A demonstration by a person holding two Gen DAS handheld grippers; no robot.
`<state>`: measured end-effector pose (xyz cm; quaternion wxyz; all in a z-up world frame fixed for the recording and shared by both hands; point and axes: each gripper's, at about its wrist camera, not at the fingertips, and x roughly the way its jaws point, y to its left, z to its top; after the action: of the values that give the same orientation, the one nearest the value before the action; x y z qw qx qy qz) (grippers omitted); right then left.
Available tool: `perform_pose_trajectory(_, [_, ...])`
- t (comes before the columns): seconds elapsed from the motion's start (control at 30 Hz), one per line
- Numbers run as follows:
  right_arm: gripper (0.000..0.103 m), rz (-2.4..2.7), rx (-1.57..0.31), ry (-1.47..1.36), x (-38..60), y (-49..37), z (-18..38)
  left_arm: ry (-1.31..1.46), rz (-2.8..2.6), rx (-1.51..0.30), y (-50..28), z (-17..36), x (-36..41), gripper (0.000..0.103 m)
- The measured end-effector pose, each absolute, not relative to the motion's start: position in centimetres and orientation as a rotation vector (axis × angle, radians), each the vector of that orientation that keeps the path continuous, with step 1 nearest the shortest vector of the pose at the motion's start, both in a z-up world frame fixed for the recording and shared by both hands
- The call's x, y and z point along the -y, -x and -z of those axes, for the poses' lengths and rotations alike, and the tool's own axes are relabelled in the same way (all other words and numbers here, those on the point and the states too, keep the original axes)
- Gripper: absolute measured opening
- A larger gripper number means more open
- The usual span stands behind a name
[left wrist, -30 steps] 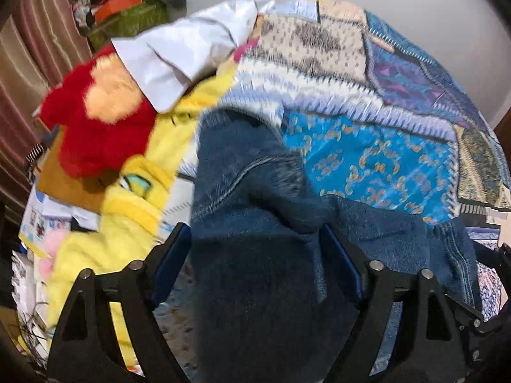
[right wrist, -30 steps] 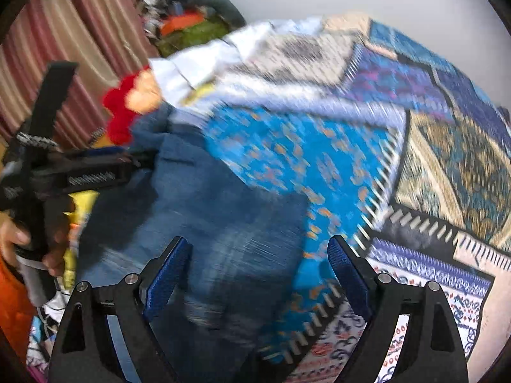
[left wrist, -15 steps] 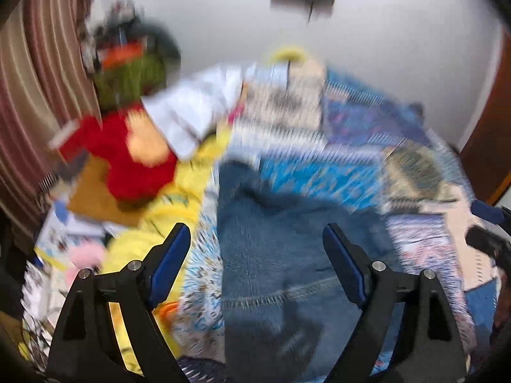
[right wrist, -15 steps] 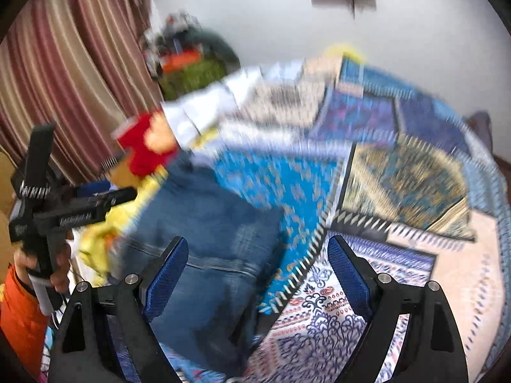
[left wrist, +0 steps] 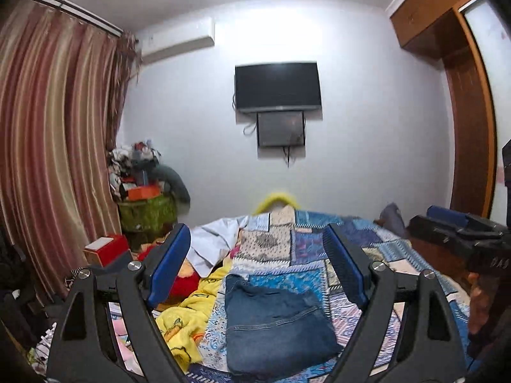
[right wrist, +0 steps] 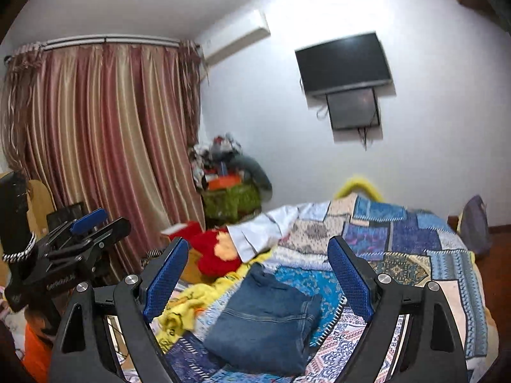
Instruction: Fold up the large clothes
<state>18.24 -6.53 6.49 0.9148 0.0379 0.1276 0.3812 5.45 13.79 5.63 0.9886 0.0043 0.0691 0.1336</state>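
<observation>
From my left view, the folded jeans (left wrist: pixel 271 322) lie on the bed (left wrist: pixel 348 239) at 6 o'clock, the plush toy (left wrist: pixel 185 282) at 9, the television (left wrist: pixel 277 85) on the wall at 12.

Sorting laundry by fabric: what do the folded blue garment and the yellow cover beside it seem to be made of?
The folded blue garment looks like denim: matte, mottled indigo with contrast seam stitching, probably jeans. The yellow cover looks like soft fleece or plush, with a fuzzy surface and rounded, bulky folds; exact fibre can't be told.
</observation>
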Motion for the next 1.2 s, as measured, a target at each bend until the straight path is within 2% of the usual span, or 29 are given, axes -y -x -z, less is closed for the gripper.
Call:
perform_pose_trajectory(0.13, [0.088, -0.747, -0.236, -0.056, 7.1, -14.6, -5.7, 0.006, -0.276, -0.135, -3.2, -4.6, -12.4, 0.086])
perform_pose_trajectory(0.23, [0.088, -0.714, -0.246, -0.045, 7.5, -12.9, -4.9, 0.024, -0.277, -0.149, -2.6, -3.6, -12.0, 0.095])
perform_pose_trajectory(0.3, [0.095, -0.694, -0.265, -0.038, 7.8, -12.1, -4.6, 0.030, -0.275, -0.153, -2.0, -3.1, -11.8, 0.103])
perform_pose_trajectory(0.4, [0.103, -0.642, -0.285, -0.023, 8.1, -11.7, -3.8, 0.007, -0.293, -0.165, -1.9, -2.3, -11.5, 0.103])
perform_pose_trajectory(0.67, [0.103, -0.614, -0.334, -0.029, 8.6, -12.3, -2.9, 0.003, -0.280, -0.189, -1.8, -0.9, -11.0, 0.103])
perform_pose_trajectory(1.2, [0.103, -0.621, -0.318, 0.006, 7.9, -11.7, -3.0, 0.046, -0.263, -0.209, -2.1, -0.8, -11.6, 0.103])
